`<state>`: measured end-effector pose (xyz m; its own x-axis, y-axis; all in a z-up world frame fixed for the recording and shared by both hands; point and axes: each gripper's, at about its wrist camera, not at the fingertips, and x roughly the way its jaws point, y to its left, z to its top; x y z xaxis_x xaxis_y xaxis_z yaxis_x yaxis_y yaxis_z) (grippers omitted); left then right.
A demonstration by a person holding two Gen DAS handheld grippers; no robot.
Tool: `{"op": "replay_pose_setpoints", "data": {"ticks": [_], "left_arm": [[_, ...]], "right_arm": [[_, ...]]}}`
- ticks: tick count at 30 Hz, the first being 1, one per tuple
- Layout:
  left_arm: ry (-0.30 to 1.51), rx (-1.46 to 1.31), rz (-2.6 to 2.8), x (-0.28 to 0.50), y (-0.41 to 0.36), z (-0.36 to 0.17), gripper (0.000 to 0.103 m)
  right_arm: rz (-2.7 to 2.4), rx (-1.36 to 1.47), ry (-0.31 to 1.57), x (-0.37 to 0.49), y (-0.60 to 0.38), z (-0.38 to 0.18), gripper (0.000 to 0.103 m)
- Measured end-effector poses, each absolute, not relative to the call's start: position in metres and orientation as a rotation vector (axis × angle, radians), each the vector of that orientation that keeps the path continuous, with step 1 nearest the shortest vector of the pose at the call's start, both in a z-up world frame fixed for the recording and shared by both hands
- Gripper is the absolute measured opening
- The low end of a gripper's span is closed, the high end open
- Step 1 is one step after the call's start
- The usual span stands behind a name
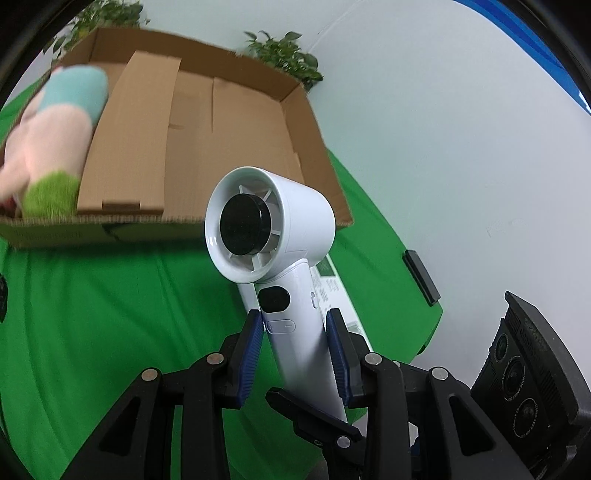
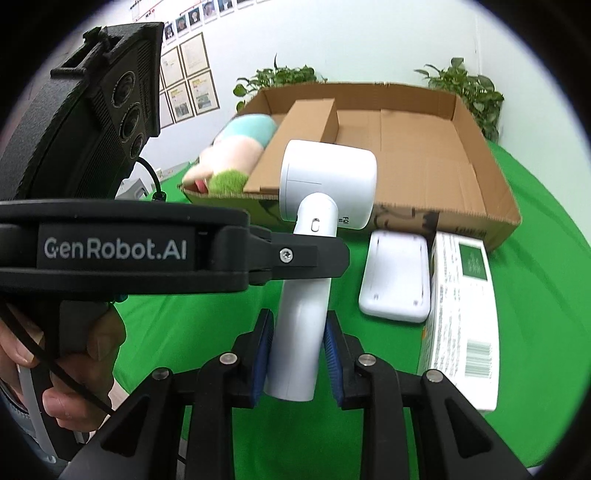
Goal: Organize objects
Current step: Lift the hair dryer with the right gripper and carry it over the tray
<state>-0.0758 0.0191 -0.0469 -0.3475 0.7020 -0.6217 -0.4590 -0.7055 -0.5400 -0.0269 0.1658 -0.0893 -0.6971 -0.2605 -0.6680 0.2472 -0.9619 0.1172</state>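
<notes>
Round worktop w/ bright green cloth cover (image 2: 207, 325), cloth creased in places. Behind it a plain white wall (image 2: 351, 40), evenly lit, no hard shadows. Leafy green potted plants (image 2: 284, 79) stand vs. the wall at the worktop's far edge, a second clump (image 2: 469, 92) further right. Upper left of wall: rows of framed paper certificates (image 2: 192, 81) + a strip of small portrait photos (image 2: 192, 18) above; text too small to read. Left wrist view: pale grey-white floor (image 1: 461, 155) beside the worktop, blue strip (image 1: 524, 40) at top right.
</notes>
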Motion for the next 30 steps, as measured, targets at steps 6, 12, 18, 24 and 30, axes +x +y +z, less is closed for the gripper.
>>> {"op": "replay_pose_setpoints", "data": {"ticks": [6, 12, 18, 24, 30], "left_arm": [[-0.329, -1.095, 2.122, -0.085, 0.018, -0.02, 0.032], [-0.299, -1.039, 2.151, -0.103, 0.02, 0.012, 0.032], [-0.272, -0.994, 2.168, -0.128, 0.024, 0.042, 0.032], [-0.256, -0.952, 2.188, -0.16, 0.033, 0.058, 0.032], [-0.234, -0.984, 2.196, -0.19, 0.041, 0.064, 0.032]], "right_arm": [[-2.685, 0.979, -0.023, -0.094, 0.189, -0.07, 0.026], [-2.699, 0.918, -0.023, -0.112, 0.189, -0.052, 0.026], [-2.727, 0.854, -0.02, -0.133, 0.193, -0.034, 0.026], [-2.739, 0.81, -0.02, -0.149, 0.195, -0.021, 0.026], [-2.731, 0.821, -0.045, -0.171, 0.199, -0.019, 0.026]]}}
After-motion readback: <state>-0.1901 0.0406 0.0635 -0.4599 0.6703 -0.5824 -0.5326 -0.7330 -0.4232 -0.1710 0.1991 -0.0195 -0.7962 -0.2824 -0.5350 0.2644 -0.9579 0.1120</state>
